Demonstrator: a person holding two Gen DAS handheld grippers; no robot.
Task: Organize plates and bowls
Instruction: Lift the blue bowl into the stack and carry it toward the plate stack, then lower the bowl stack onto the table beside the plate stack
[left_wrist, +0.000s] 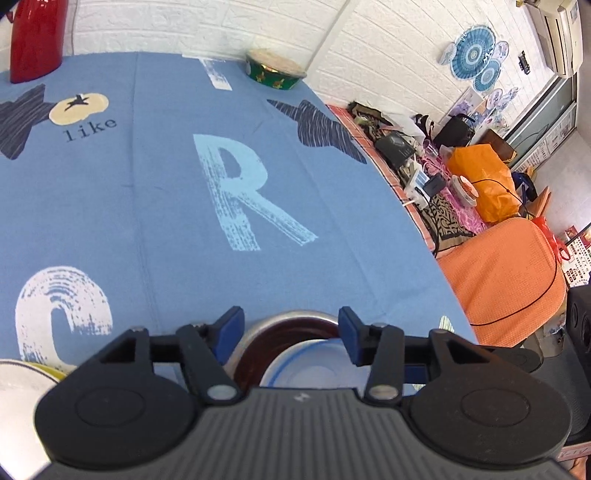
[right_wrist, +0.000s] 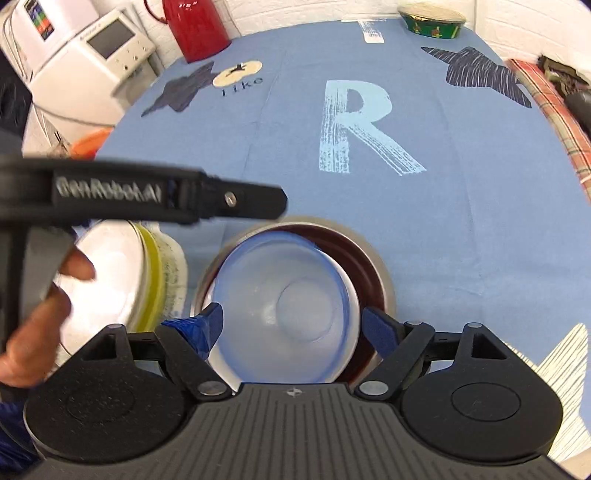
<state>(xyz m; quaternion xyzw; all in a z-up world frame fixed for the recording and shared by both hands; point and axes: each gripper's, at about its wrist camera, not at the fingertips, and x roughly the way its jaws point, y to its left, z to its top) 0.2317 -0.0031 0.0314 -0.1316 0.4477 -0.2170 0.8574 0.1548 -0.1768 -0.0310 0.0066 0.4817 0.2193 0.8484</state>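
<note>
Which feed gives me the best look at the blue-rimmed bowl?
The right wrist view: the blue-rimmed bowl shows nearly whole, nested in the dark bowl, between the open right gripper fingers. The left wrist view shows only its far part, behind the open left gripper.

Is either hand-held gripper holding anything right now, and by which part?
Nothing is held. The right hand-held gripper is open over the blue-rimmed bowl; the left hand-held gripper is open too.
</note>
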